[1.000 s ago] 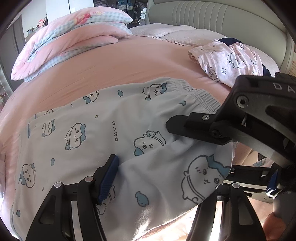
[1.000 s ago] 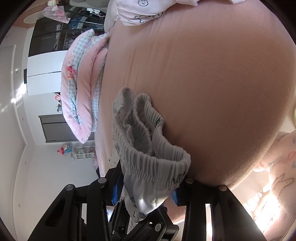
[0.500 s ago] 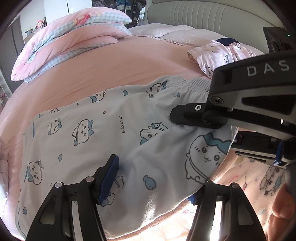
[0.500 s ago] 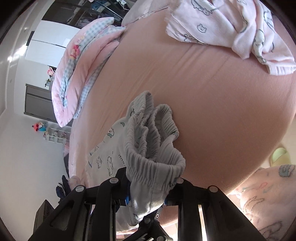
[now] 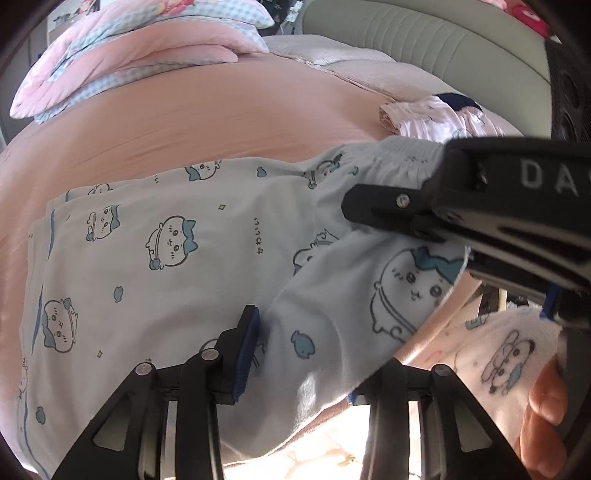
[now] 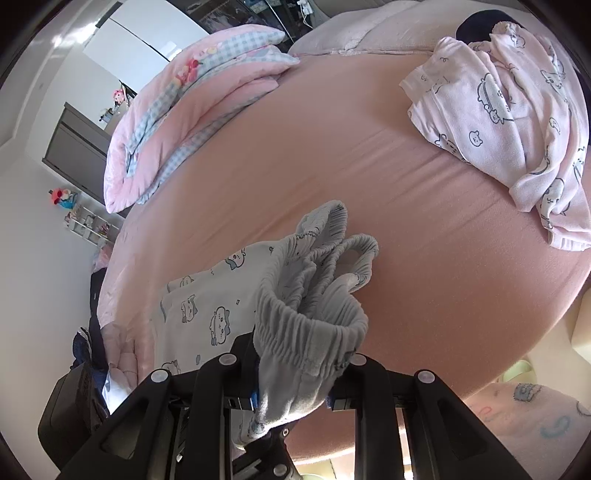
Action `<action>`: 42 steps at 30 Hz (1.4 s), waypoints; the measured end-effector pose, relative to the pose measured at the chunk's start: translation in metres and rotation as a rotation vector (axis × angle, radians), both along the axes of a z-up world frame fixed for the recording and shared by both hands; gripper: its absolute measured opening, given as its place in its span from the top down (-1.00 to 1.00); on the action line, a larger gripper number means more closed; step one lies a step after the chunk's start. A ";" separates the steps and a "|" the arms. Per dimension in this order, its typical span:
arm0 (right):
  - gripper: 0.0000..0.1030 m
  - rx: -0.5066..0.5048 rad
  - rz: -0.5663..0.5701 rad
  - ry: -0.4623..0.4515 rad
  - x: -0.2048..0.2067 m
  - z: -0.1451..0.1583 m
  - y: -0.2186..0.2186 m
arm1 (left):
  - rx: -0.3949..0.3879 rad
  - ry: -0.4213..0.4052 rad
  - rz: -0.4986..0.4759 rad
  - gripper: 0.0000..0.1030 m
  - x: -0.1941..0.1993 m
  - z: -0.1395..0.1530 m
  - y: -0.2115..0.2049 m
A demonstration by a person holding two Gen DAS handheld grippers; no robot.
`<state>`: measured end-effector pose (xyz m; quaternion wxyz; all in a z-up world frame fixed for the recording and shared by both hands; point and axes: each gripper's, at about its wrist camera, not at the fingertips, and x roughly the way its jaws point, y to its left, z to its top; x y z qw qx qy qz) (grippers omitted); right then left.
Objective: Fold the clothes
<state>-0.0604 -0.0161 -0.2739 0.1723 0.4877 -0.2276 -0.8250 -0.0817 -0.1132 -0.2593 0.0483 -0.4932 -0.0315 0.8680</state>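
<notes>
While your right gripper (image 6: 291, 395) pinches the waistband (image 6: 314, 325) at lower centre, the left gripper's (image 5: 299, 354) closing fingers (image 5: 245, 350) haven't clamped the shorts (image 5: 177, 280); lifting now could let them slip.

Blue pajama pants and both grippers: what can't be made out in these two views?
- Left wrist view: the left gripper's right pad is hidden under the pants, so its grip is unclear.
- Left wrist view: the pants' leg ends are cut off by the lower left edge.
- Right wrist view: the right gripper's pads are covered by the bunched waistband they clamp.
- Both views: the dark item behind the pink garment is too hidden to identify.
</notes>
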 end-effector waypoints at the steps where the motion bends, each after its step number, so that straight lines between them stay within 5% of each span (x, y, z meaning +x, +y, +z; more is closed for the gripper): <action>1: 0.58 0.004 0.001 -0.005 -0.001 0.000 0.001 | -0.021 -0.009 -0.011 0.08 0.005 0.002 -0.001; 5: 0.58 -0.007 0.002 -0.016 -0.002 0.002 0.006 | -0.051 -0.022 0.059 -0.18 0.033 0.008 -0.021; 12: 0.58 -0.046 0.005 -0.037 -0.006 0.005 0.009 | -0.335 -0.037 0.205 -0.21 0.081 0.007 -0.063; 16: 0.58 -0.071 -0.003 -0.062 -0.007 0.002 0.013 | -0.691 0.012 0.142 -0.22 0.107 -0.003 -0.053; 19: 0.58 -0.081 -0.002 -0.070 -0.007 0.001 0.017 | -0.999 0.109 0.028 -0.43 0.122 -0.016 -0.038; 22: 0.58 -0.075 0.002 -0.075 -0.005 -0.001 0.019 | -1.156 0.132 -0.091 -0.54 0.122 -0.035 -0.029; 31: 0.57 -0.082 0.007 -0.097 -0.008 -0.002 0.018 | -1.118 0.124 -0.168 -0.56 0.127 -0.023 -0.035; 42: 0.57 -0.081 0.028 -0.113 -0.009 -0.002 0.016 | -1.048 0.071 -0.207 -0.88 0.110 -0.025 -0.046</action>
